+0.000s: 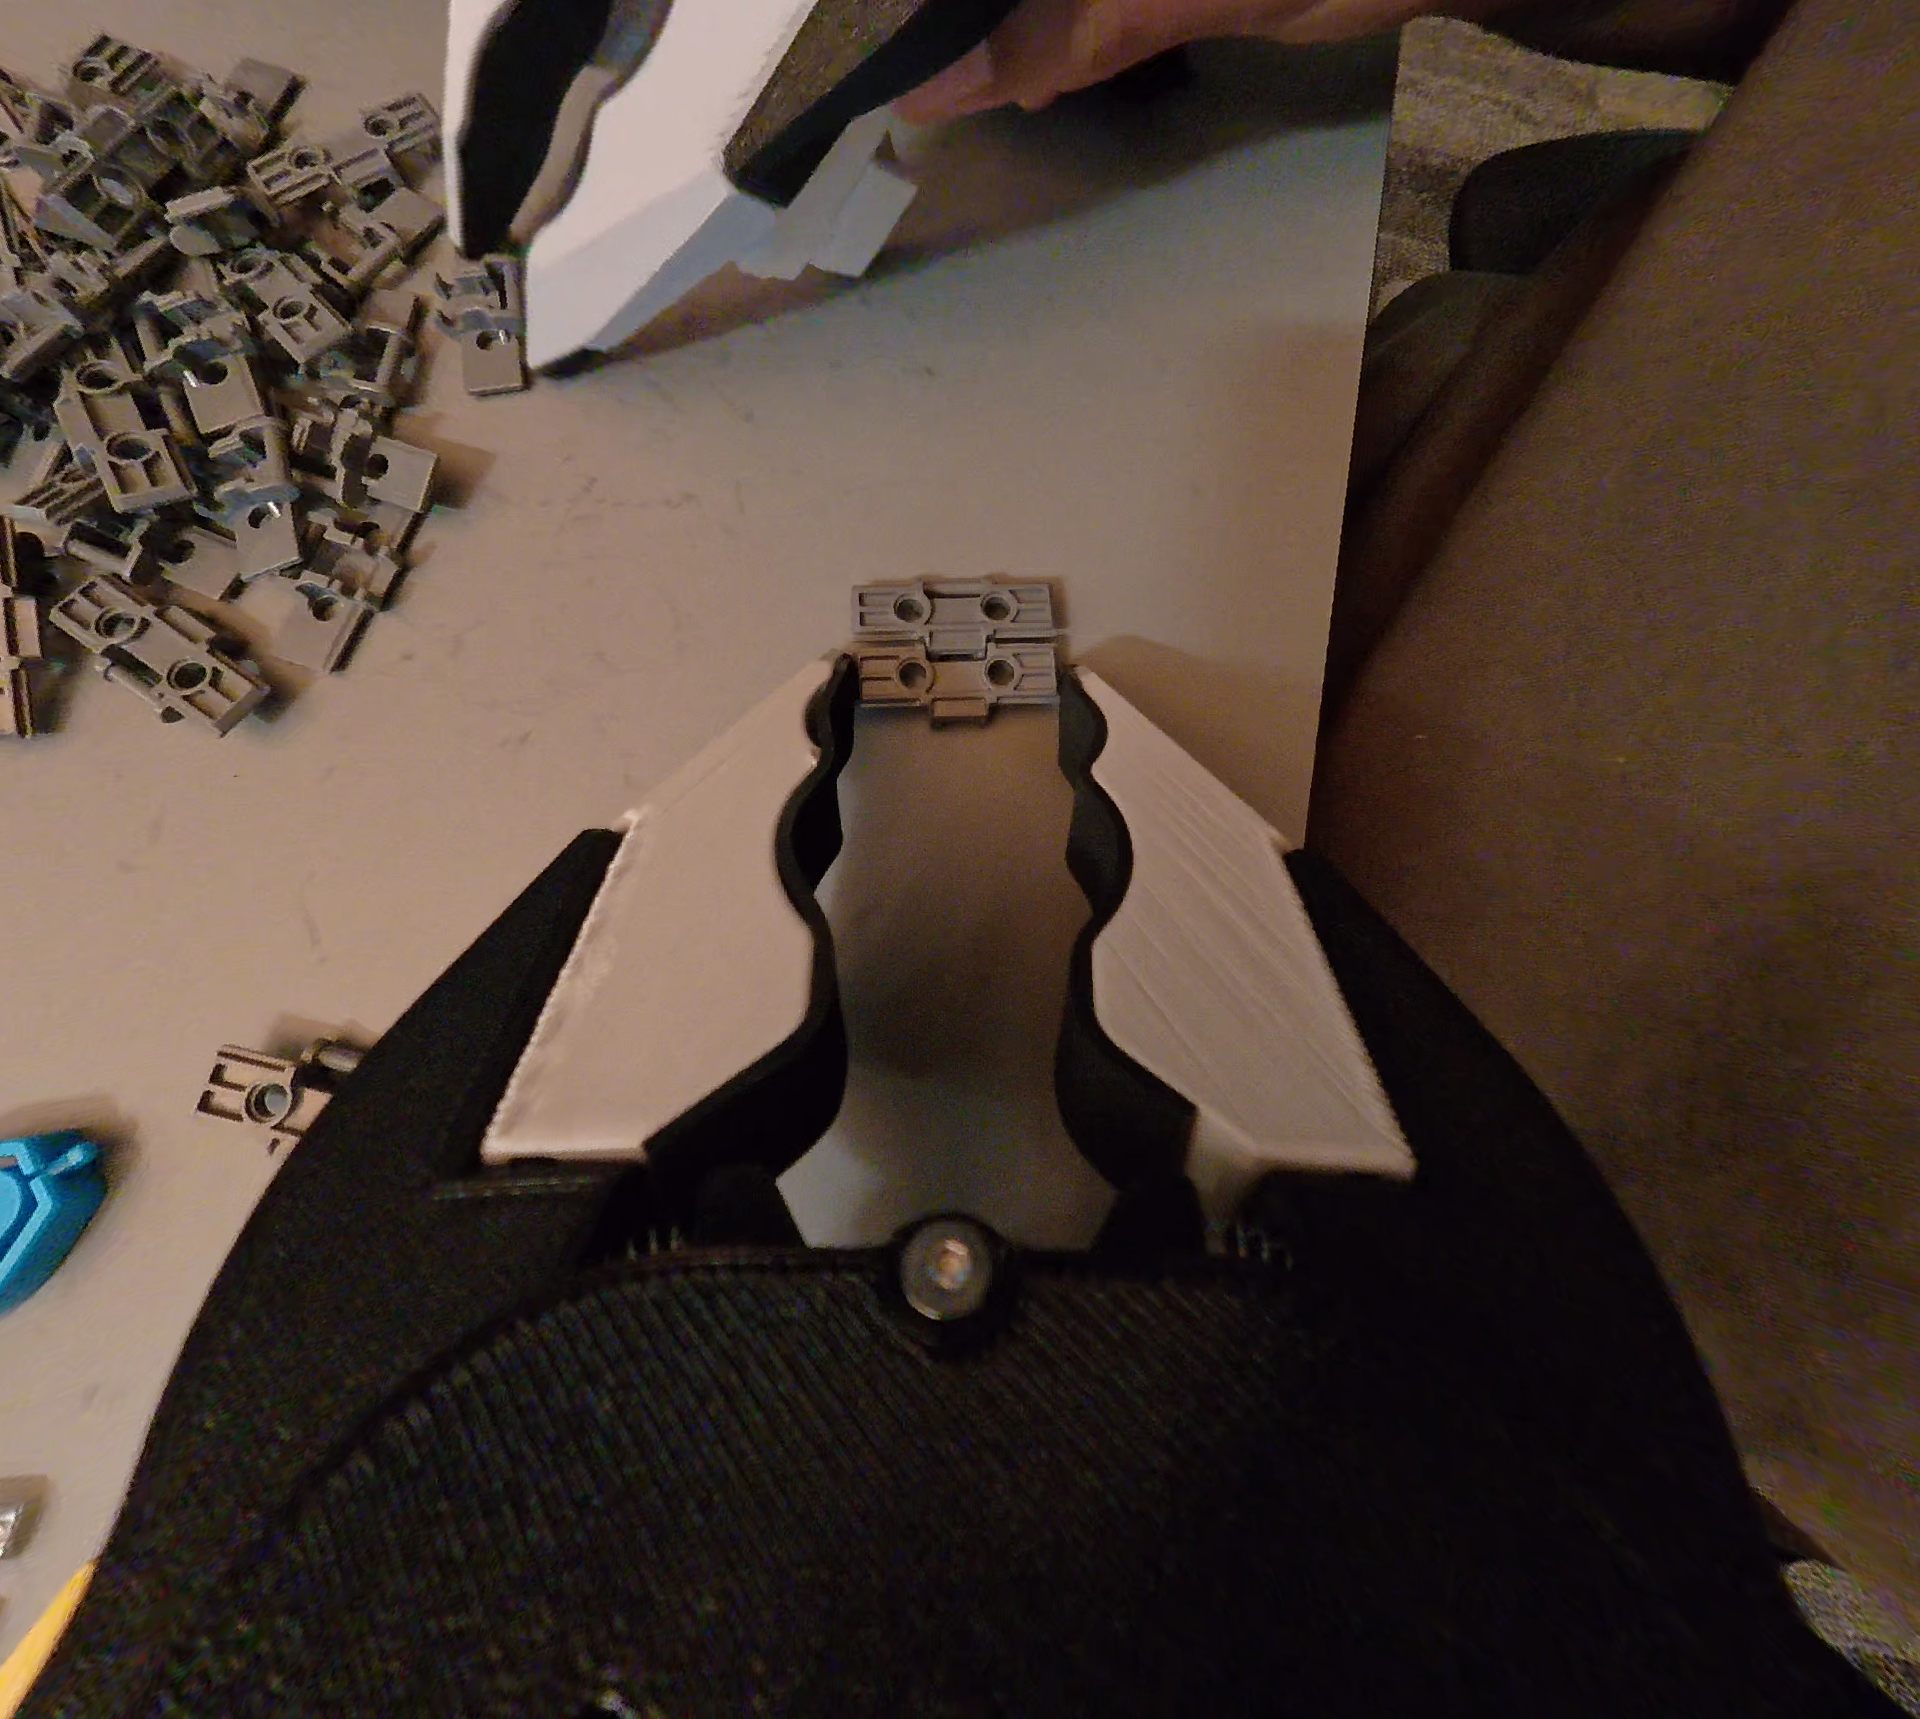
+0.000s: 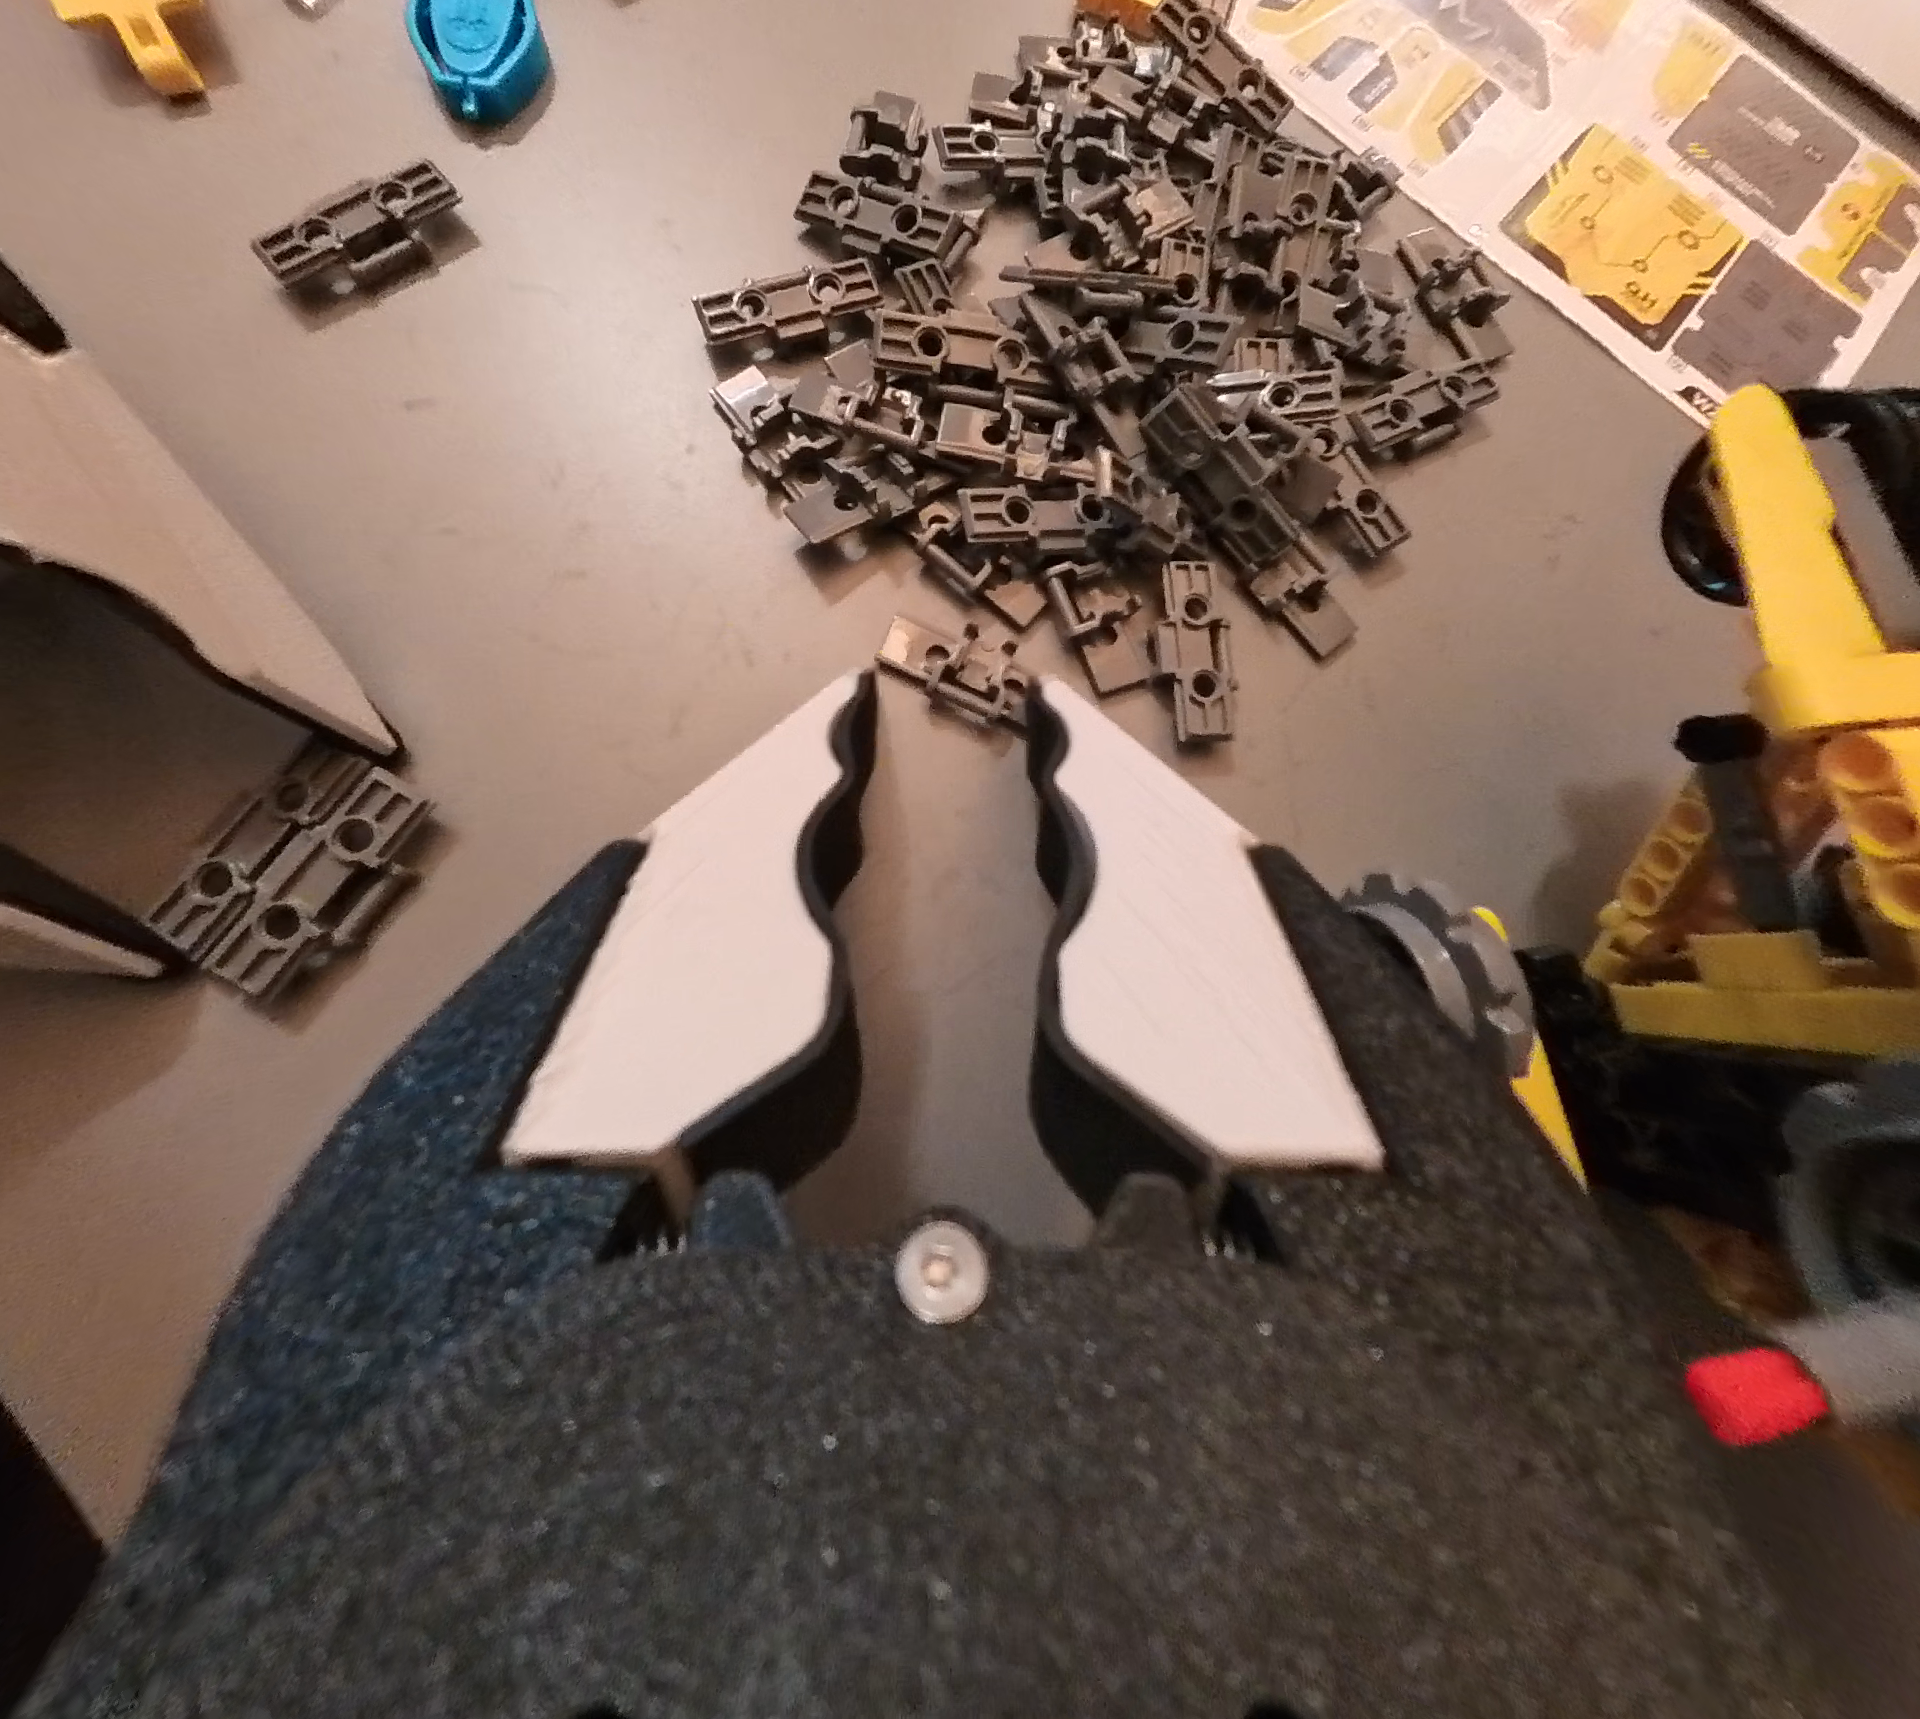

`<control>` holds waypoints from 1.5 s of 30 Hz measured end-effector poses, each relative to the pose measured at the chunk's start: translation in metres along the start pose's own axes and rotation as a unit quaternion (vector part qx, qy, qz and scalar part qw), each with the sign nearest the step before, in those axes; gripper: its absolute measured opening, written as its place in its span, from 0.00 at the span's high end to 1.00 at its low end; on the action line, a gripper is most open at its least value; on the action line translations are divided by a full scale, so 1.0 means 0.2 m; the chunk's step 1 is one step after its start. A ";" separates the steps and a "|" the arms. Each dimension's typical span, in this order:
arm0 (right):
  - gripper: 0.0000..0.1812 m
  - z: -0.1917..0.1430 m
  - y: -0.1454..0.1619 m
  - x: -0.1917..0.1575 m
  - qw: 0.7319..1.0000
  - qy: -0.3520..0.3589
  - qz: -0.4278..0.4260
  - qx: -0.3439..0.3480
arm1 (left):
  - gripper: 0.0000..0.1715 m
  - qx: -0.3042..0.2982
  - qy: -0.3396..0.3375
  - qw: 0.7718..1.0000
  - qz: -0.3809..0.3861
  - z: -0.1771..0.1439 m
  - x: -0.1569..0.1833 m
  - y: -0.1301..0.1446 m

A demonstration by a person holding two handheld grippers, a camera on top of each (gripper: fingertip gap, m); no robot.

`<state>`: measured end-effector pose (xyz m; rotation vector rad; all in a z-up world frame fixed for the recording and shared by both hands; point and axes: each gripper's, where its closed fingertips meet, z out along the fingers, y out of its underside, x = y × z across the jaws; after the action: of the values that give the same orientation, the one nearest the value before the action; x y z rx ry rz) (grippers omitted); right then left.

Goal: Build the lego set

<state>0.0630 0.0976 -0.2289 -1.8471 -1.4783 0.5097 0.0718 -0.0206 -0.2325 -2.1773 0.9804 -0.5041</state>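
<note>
Matte table (image 1: 727,474): left gripper (image 1: 956,682) seemingly pinches ribbed links (image 1: 956,646).

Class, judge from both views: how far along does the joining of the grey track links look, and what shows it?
Early. Done: two links already joined, gripped by the left gripper. In hand: the right gripper stands open around one loose link at the near edge of the pile. Left: that big pile, plus a stray link lying apart on the table.
</note>
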 end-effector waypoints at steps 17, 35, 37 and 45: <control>0.92 -0.25 -0.11 -0.23 0.977 -0.177 0.020 0.118 | 0.80 0.167 -0.022 0.985 -0.028 -0.19 -0.07 -0.20; 0.92 -0.45 -0.17 -0.52 0.869 -0.459 0.135 0.126 | 0.96 0.214 -0.025 0.976 0.035 -0.21 0.02 -0.28; 0.92 -0.44 -0.16 -0.52 0.870 -0.456 0.139 0.121 | 0.96 0.212 -0.019 0.977 0.026 -0.20 0.02 -0.27; 0.85 -0.38 -0.15 -0.43 0.926 -0.342 0.076 0.140 | 0.96 0.167 -0.001 0.983 -0.075 -0.15 -0.04 -0.22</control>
<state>0.0705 -0.0034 -0.1669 -1.6287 -1.5748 1.4784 0.0702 -0.0065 -0.1805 -1.9533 0.6765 -0.6855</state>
